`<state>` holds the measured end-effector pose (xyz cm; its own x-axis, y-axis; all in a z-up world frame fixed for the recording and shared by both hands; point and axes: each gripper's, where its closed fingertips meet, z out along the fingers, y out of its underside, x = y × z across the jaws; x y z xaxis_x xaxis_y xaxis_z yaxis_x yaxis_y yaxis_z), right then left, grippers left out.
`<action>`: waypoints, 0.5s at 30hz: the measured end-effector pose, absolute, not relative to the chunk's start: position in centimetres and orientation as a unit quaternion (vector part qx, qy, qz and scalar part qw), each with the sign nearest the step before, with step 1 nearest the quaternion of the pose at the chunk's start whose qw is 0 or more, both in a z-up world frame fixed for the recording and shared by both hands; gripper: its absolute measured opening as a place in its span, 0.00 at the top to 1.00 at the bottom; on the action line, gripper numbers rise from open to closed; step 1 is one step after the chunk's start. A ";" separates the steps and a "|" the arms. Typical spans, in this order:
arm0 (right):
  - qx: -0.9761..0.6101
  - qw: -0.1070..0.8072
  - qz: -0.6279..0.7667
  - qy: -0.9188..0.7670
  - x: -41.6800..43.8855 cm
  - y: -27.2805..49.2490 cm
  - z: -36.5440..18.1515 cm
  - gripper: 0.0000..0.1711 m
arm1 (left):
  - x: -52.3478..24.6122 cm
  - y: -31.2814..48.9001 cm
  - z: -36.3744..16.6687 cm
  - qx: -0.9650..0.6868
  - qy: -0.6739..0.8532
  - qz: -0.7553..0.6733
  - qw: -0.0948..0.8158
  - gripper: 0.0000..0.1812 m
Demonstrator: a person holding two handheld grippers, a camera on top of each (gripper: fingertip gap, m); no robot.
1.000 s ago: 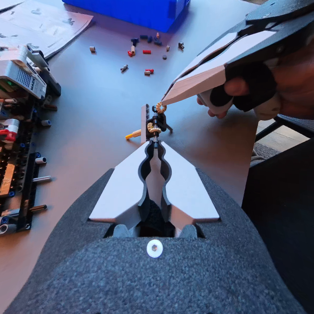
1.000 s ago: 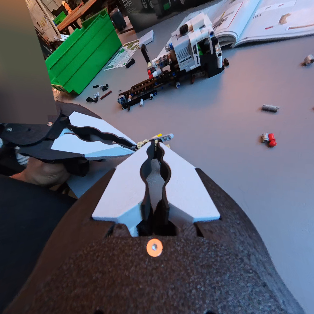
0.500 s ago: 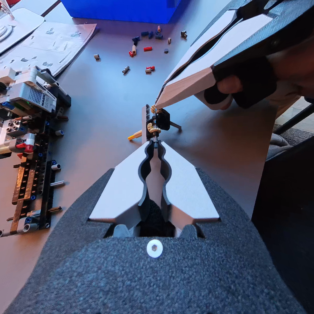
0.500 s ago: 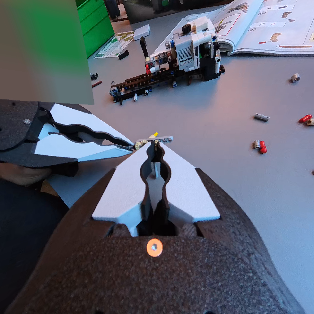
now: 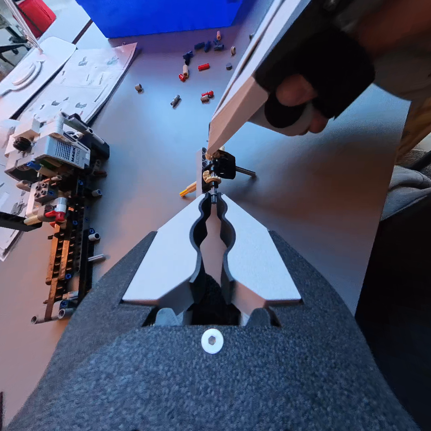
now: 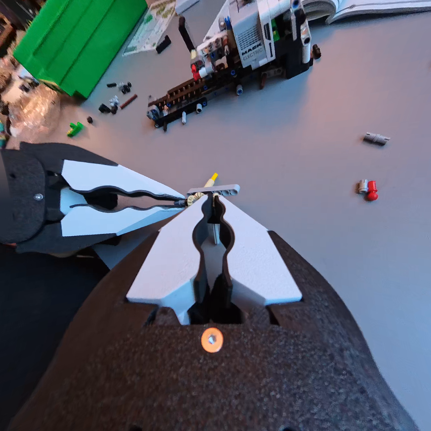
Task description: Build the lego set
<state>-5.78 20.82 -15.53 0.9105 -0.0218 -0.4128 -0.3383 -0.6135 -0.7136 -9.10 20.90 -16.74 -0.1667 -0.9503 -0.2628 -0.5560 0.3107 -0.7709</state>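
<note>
Lego subassembly, with two tan gears, is pinched by both grippers' fingers, left and right.

green bin; blue bin; grey table

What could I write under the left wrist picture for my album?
Left hand-held gripper pinches a small gear assembly's axle while the right hand-held gripper touches its far end, half-built truck alongside.
</note>
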 end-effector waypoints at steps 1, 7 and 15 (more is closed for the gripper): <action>-0.886 0.418 0.178 0.095 -5.7 20.8 -15.7 1.00 | -9.0 20.9 -16.8 -0.524 0.719 -0.258 0.378 0.99; -0.902 0.374 0.194 0.091 -5.7 20.9 -16.2 1.00 | -9.0 20.9 -16.8 -0.515 0.726 -0.234 0.391 0.99; -0.893 0.335 0.276 0.119 -5.7 20.6 -17.9 1.00 | -9.0 20.6 -18.3 -0.521 0.742 -0.222 0.358 0.99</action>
<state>-5.71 20.62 -17.89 0.8191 -0.0283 -0.5730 -0.3984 -0.7467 -0.5326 -8.96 20.64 -18.29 -0.2009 -0.9322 -0.3011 -0.6138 0.3593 -0.7029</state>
